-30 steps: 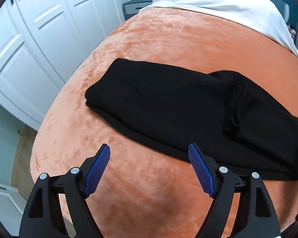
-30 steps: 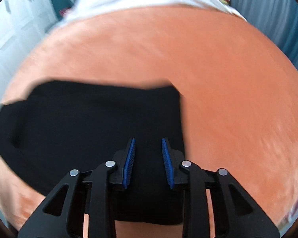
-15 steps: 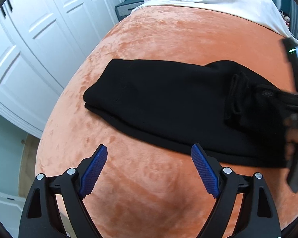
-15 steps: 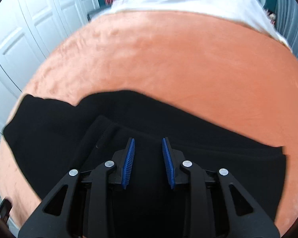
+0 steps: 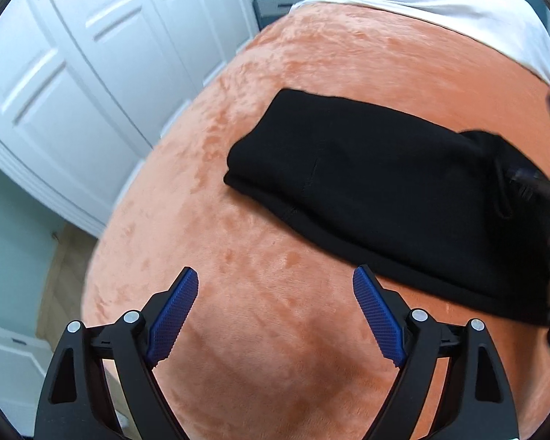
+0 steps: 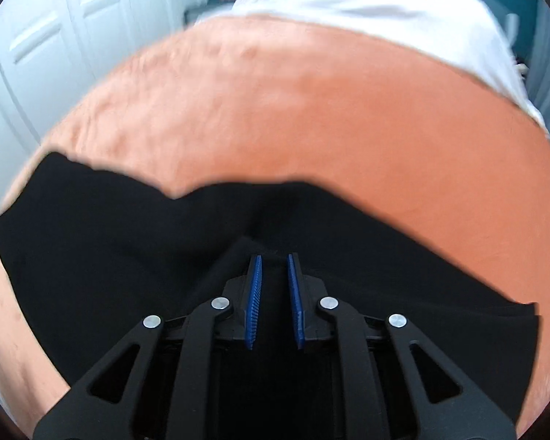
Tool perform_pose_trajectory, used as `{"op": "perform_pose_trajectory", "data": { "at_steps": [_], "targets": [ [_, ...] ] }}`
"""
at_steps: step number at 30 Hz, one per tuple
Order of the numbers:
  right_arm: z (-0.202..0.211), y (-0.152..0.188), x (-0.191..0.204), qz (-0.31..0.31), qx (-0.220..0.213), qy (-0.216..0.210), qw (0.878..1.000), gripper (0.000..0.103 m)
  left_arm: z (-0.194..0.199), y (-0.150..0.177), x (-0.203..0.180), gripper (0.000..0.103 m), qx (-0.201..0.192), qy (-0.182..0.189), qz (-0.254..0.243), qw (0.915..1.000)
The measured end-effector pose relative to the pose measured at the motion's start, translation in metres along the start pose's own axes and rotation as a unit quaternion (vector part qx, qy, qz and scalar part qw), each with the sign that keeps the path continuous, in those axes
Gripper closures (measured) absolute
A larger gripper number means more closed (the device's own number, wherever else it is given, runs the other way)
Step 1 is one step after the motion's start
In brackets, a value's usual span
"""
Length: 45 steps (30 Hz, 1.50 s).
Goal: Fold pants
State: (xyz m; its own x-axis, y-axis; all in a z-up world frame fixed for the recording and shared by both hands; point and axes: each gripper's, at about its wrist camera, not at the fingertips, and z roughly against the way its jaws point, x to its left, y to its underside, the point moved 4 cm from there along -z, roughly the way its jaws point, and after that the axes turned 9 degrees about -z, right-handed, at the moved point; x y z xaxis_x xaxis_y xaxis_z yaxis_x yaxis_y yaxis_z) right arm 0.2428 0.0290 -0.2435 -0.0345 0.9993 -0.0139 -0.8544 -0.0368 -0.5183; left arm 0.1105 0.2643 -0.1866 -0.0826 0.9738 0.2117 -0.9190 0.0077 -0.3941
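The black pants (image 5: 385, 187) lie folded in a long strip on the orange bedspread (image 5: 275, 330). My left gripper (image 5: 275, 282) is open and empty, above bare bedspread just in front of the pants' near edge. My right gripper (image 6: 274, 260) has its jaws narrowed to a small gap around a raised fold of the black pants (image 6: 165, 242), which bunch up at the tips. In the left wrist view the right gripper (image 5: 531, 183) shows at the pants' right end, blurred.
White wardrobe doors (image 5: 91, 73) stand along the left of the bed. A white sheet (image 5: 440, 3) covers the far end. A grey bedside unit (image 5: 275, 3) stands beyond. Wooden floor (image 5: 62, 256) shows at the bed's left edge.
My right gripper has narrowed and pushed into the pants' right end, bunching a fold. My left gripper has shifted left and back a little, staying open.
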Motion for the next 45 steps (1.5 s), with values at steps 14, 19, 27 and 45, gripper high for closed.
{"op": "perform_pose_trajectory", "data": {
  "at_steps": [14, 19, 27, 45],
  "targets": [
    [0.142, 0.086, -0.090, -0.152, -0.060, -0.076, 0.984, 0.047, -0.122, -0.032, 0.075, 0.014, 0.087, 0.223, 0.352, 0.9047],
    [0.167, 0.131, -0.151, -0.218, -0.050, -0.028, 0.974, 0.046, -0.126, -0.058, 0.058, 0.006, 0.067, 0.148, 0.333, 0.9288],
    [0.194, 0.174, -0.215, -0.281, -0.040, -0.017, 0.959, 0.046, -0.061, -0.097, -0.001, 0.087, 0.001, 0.101, 0.182, 0.9780],
    [0.241, 0.250, -0.313, -0.357, -0.062, -0.034, 0.932, 0.046, 0.090, -0.001, -0.413, 0.081, -0.014, 0.149, -0.208, 0.9666]
  ]
}}
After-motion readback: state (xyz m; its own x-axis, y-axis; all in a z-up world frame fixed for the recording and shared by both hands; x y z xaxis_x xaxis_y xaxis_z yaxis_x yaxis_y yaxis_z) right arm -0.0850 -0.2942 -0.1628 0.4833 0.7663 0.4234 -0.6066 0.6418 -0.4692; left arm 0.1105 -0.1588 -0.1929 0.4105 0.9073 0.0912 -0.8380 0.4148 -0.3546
